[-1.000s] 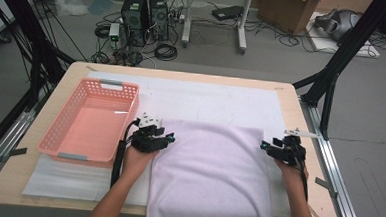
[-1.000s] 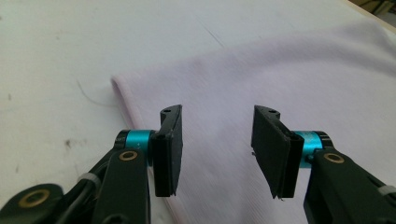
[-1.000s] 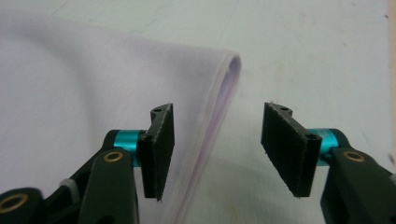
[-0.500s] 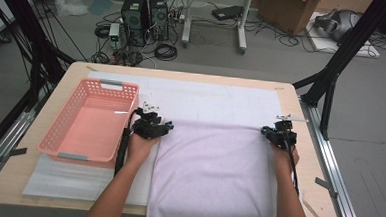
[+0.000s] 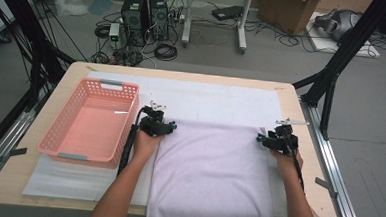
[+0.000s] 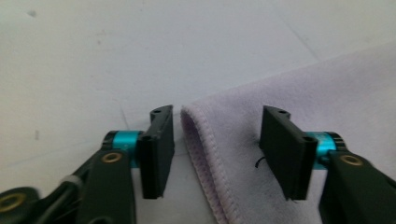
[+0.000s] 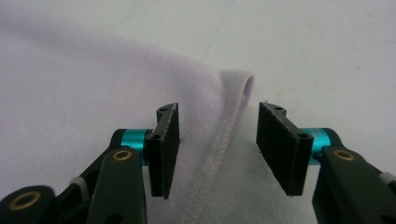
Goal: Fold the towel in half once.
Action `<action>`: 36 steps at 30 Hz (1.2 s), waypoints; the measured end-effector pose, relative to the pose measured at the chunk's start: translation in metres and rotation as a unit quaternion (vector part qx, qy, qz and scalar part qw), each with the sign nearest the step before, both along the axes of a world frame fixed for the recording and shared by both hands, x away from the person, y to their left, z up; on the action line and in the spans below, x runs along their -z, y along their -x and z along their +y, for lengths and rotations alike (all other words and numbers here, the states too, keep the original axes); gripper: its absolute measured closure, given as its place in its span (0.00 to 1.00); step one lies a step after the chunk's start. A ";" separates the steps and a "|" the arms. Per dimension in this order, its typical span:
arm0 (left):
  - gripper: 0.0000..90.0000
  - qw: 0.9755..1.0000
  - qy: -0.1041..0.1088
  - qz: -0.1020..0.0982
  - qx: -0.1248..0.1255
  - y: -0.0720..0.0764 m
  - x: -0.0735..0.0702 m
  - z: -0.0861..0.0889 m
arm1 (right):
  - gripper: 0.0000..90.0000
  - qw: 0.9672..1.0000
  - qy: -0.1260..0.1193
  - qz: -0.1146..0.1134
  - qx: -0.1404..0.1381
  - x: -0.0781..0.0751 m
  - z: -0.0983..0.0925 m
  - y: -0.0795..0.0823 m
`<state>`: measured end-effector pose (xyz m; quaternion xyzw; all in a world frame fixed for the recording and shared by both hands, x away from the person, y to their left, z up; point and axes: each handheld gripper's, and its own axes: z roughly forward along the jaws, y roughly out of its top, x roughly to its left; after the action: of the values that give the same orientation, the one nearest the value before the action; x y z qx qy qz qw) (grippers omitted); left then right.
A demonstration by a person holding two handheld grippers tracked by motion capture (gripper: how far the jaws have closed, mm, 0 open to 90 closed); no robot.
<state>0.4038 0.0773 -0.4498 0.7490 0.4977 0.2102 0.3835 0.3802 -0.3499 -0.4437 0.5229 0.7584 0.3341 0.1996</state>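
Note:
A pale lilac towel lies flat on the table and hangs over its near edge. My left gripper rests at the towel's far left corner. In the left gripper view the jaws stand open around the hemmed corner without pressing it. My right gripper is at the far right corner. Its jaws have just been opening. The towel's hem lies loose between them, touched by neither pad.
A pink plastic basket stands at the left of the table, close to my left forearm. A white mat covers the tabletop beyond the towel. Black frame posts and cables stand around the table's far side.
Both hands have moved a little away from the person, toward the towel's far corners. The left gripper has also shifted slightly right. The towel's far edge now lies straight and flat.

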 end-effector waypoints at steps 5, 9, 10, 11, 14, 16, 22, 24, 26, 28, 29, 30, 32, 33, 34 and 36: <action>0.92 0.999 0.040 0.016 0.009 -0.001 0.000 0.002 | 0.92 0.999 -0.026 0.007 -0.020 -0.001 0.002 0.001; 0.93 0.997 0.079 0.004 -0.021 -0.005 -0.004 0.010 | 0.95 0.999 -0.035 0.002 -0.018 -0.003 0.000 -0.002; 0.93 0.996 0.082 -0.009 -0.025 -0.005 -0.006 0.010 | 0.95 0.999 -0.042 -0.009 -0.014 -0.005 -0.001 -0.002; 0.93 0.996 0.085 -0.021 -0.029 -0.005 -0.008 0.011 | 0.95 0.999 -0.047 -0.019 -0.010 -0.008 -0.002 -0.003; 0.93 0.994 0.093 -0.040 -0.044 -0.009 -0.015 0.012 | 0.95 0.998 -0.044 -0.054 -0.004 -0.015 -0.001 -0.010; 0.93 0.993 0.095 -0.055 -0.045 -0.013 -0.021 0.012 | 0.96 0.997 -0.041 -0.070 0.005 -0.020 0.000 -0.015; 0.93 0.992 0.095 -0.066 -0.053 -0.035 -0.026 0.012 | 0.95 0.996 -0.037 -0.085 0.013 -0.026 0.003 -0.036; 0.93 0.993 0.090 -0.059 -0.051 -0.045 -0.030 0.011 | 0.95 0.994 -0.035 -0.099 0.017 -0.028 0.004 -0.042; 0.93 0.992 0.091 -0.066 -0.049 -0.053 -0.033 0.011 | 0.95 0.994 -0.040 -0.095 0.025 -0.028 0.004 -0.049; 0.93 0.993 0.086 -0.062 -0.048 -0.062 -0.036 0.011 | 0.95 0.994 -0.042 -0.100 0.027 -0.028 0.003 -0.055; 0.93 0.993 0.088 -0.066 -0.047 -0.065 -0.037 0.010 | 0.95 0.993 -0.044 -0.102 0.030 -0.028 0.003 -0.058; 0.93 0.993 0.087 -0.066 -0.049 -0.067 -0.037 0.010 | 0.95 0.993 -0.049 -0.103 0.033 -0.027 0.003 -0.060; 0.93 0.993 0.091 -0.060 -0.051 -0.070 -0.035 0.010 | 0.95 0.993 -0.053 -0.103 0.034 -0.027 0.002 -0.064; 0.93 0.993 0.093 -0.055 -0.051 -0.071 -0.033 0.010 | 0.95 0.993 -0.050 -0.100 0.033 -0.026 0.003 -0.066; 0.93 0.993 0.093 -0.050 -0.050 -0.071 -0.031 0.010 | 0.95 0.993 -0.050 -0.102 0.033 -0.025 0.004 -0.067; 0.86 0.993 0.100 -0.038 -0.046 -0.071 -0.028 0.010 | 0.91 0.994 -0.046 -0.097 0.034 -0.023 0.006 -0.068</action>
<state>0.4746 0.0869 -0.4219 0.6746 0.5353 0.2056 0.4649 0.4478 -0.3440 -0.4208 0.5225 0.7010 0.4107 0.2588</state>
